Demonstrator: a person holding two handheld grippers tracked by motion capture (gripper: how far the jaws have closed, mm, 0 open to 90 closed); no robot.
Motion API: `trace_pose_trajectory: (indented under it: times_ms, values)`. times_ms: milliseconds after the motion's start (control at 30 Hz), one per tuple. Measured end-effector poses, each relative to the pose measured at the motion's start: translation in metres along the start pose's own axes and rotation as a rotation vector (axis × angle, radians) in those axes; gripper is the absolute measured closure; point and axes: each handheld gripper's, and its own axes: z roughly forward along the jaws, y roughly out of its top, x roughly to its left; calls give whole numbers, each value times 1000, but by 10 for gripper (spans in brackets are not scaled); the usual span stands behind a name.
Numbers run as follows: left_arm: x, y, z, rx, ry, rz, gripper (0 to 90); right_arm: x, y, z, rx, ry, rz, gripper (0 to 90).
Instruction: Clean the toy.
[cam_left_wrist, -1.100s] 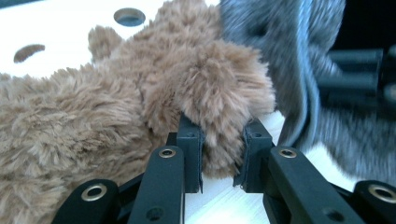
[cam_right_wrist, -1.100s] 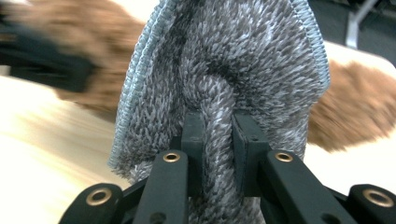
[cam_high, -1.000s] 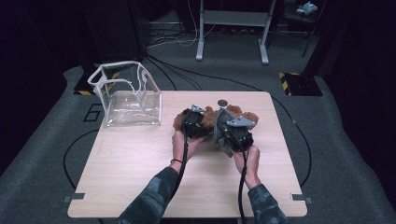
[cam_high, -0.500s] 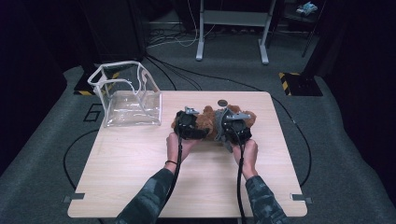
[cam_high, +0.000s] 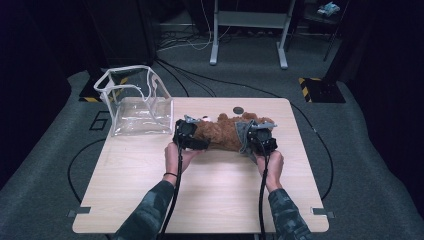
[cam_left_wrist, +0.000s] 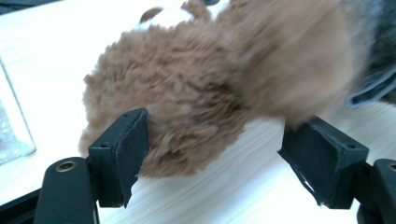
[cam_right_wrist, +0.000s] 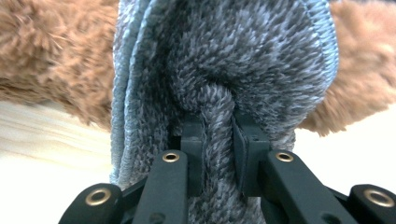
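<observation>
A brown plush bear (cam_high: 220, 134) lies across the middle of the wooden table (cam_high: 200, 200), with a grey knitted garment (cam_high: 244, 132) at its right end. My left gripper (cam_high: 191, 135) is at the bear's left end. In the left gripper view its jaws have just been opening and now stand wide either side of the brown fur (cam_left_wrist: 201, 88); the left pad (cam_left_wrist: 133, 149) brushes the fur without pressing. My right gripper (cam_high: 257, 139) is shut on a bunched fold of the grey garment (cam_right_wrist: 233, 56), which is pinched between its pads (cam_right_wrist: 245, 154).
A clear plastic bag (cam_high: 135, 102) with a white rim stands open at the table's back left corner. A small dark disc (cam_high: 238, 110) lies behind the bear. Cables and a metal stand (cam_high: 247, 30) are on the floor beyond the table.
Both hands have spread apart, the left going left and the right going right, and the bear now lies stretched on the table. The left jaws have opened off the fur.
</observation>
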Motion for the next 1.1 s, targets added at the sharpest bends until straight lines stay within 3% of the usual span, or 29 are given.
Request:
trace_pose_trajectory:
  times_ms: [167, 300, 400, 500, 600, 667, 733, 933, 1000, 1100]
  values:
    - [5, -2, 10, 8, 28, 17, 234, -7, -8, -1, 3, -4, 8, 764]
    - [5, 1, 22, 29, 80, 41, 262, -7, -13, -8, -18, 13, 2, 761]
    - [6, 0, 28, 15, 111, 37, 422, -2, -14, -15, -34, 36, -6, 759]
    - [9, -2, 30, 17, 98, 14, 580, 5, -15, -19, -49, 53, -28, 757]
    - [11, -5, 31, 13, 95, 5, 647, 12, -13, -19, -51, 66, -42, 756]
    - [9, -5, 31, 17, 105, 12, 616, 13, -13, -18, -50, 68, -56, 755]
    - [8, -3, 29, 9, 117, 10, 512, 14, -13, -17, -47, 68, -42, 755]
    - [1, 3, 25, -68, 132, 27, 268, 8, -16, -15, -31, 59, -37, 755]
    - [1, 7, 30, -20, 111, 28, 205, 7, -17, -13, -25, 58, -23, 755]
    - [3, 12, 39, 15, 111, 40, 169, 7, -19, -13, -24, 60, -22, 755]
